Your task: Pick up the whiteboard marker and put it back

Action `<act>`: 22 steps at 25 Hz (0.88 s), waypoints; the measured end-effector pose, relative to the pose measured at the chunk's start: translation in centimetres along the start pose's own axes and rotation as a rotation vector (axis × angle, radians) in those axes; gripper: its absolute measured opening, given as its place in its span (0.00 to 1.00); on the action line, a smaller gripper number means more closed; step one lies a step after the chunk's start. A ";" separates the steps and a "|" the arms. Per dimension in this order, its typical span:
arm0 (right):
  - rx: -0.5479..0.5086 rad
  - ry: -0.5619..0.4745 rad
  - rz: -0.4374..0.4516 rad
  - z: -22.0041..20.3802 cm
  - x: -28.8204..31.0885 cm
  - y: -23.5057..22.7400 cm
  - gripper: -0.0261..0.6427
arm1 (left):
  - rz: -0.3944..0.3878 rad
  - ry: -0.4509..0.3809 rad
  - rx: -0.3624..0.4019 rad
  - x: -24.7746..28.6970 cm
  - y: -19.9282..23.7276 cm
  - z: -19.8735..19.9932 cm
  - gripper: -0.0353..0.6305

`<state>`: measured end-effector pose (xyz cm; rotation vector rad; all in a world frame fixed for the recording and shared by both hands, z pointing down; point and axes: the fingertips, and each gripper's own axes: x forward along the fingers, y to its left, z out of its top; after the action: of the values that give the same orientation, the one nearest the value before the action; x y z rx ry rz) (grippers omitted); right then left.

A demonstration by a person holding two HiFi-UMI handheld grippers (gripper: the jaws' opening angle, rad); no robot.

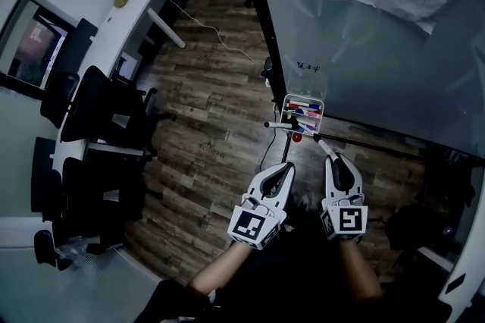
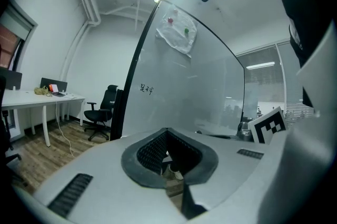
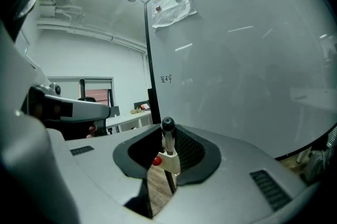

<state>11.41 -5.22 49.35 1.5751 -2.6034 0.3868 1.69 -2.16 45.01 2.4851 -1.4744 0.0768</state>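
My right gripper [image 1: 331, 156] is shut on a whiteboard marker [image 1: 323, 145], whose tip points up toward the board. In the right gripper view the marker [image 3: 168, 150] stands upright between the pads, its black end above the jaw tips of the right gripper [image 3: 167, 136]. A white marker holder [image 1: 303, 110] with several coloured markers hangs on the whiteboard [image 1: 364, 48] just beyond it; one marker [image 1: 281, 125] sticks out to the holder's left. My left gripper [image 1: 286, 168] is beside the right one, jaws together and empty; in its own view the left gripper [image 2: 167, 132] shows only floor behind it.
A long white desk [image 1: 129, 18] with a laptop runs along the left wall, with black office chairs [image 1: 91, 109] beside it. A cable [image 1: 204, 27] trails across the wooden floor. The whiteboard's dark frame [image 1: 261, 10] stands ahead.
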 end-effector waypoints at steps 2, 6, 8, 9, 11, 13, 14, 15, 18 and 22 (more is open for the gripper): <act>-0.004 0.000 0.003 0.1 -0.5 -0.2 0.16 | 0.001 0.002 0.021 -0.2 -0.6 0.1 0.06; -0.010 0.015 -0.018 -0.1 -1.5 -0.5 0.16 | -0.042 -0.010 0.049 -0.4 -2.0 0.2 0.06; -0.024 0.013 -0.015 0.3 -2.0 -0.2 0.16 | -0.055 -0.015 0.048 -0.5 -2.5 0.5 0.06; -0.033 0.009 -0.018 0.7 -2.2 -0.1 0.16 | -0.065 -0.016 0.053 -0.6 -2.6 0.6 0.06; -0.039 -0.008 -0.020 1.2 -2.6 0.2 0.16 | -0.082 -0.018 0.056 -0.6 -2.8 0.5 0.06; -0.036 -0.018 -0.027 1.3 -3.0 0.4 0.16 | -0.093 -0.024 0.049 -0.8 -2.8 0.7 0.06; -0.038 -0.014 -0.039 1.3 -3.3 0.4 0.16 | -0.098 -0.028 0.044 -0.8 -2.8 0.9 0.06; -0.043 -0.012 -0.048 1.3 -3.4 0.4 0.16 | -0.103 -0.032 0.041 -0.9 -2.8 1.0 0.06; -0.043 -0.014 -0.073 1.4 -3.7 0.3 0.16 | -0.127 -0.037 0.048 -0.8 -2.4 1.0 0.06; -0.019 -0.021 -0.102 1.7 -4.5 1.0 0.16 | -0.145 -0.041 0.037 -1.3 -1.7 1.5 0.06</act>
<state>12.79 -1.38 46.66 1.7062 -2.5200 0.3386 2.44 -0.64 43.05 2.6299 -1.3142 0.0266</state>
